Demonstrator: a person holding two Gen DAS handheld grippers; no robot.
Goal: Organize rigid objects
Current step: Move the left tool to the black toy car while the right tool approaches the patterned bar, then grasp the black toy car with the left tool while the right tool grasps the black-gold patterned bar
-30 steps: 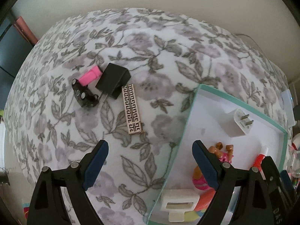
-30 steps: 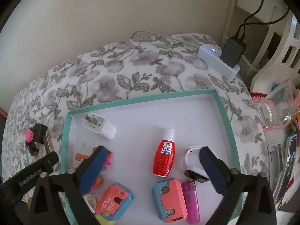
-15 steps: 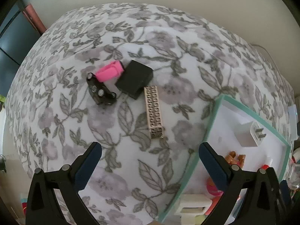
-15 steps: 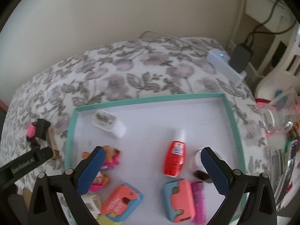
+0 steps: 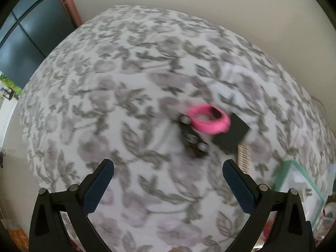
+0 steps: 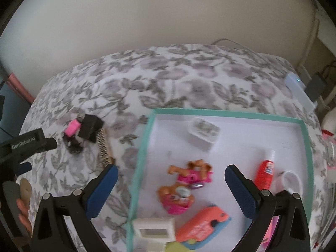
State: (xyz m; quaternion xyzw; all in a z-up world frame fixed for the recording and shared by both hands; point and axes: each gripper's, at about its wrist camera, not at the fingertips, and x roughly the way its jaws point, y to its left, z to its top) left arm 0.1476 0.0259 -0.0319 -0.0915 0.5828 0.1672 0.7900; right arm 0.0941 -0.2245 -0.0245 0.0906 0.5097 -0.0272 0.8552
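The left gripper hangs with jaws wide and empty over the floral-cloth bench, a small cluster just beyond it at centre right of the left view: a pink plastic ring, a black studded clip, a black cube charger and a patterned gold bar, apparently next for collection. The right gripper, jaws likewise open and empty, straddles the rim of the teal-edged white tray, where sorted pieces such as the red glue bottle already lie.

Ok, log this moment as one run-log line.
left gripper: open, empty, over tablecloth | right gripper: open, empty, over tray rim | pink clip, black charger: outside tray
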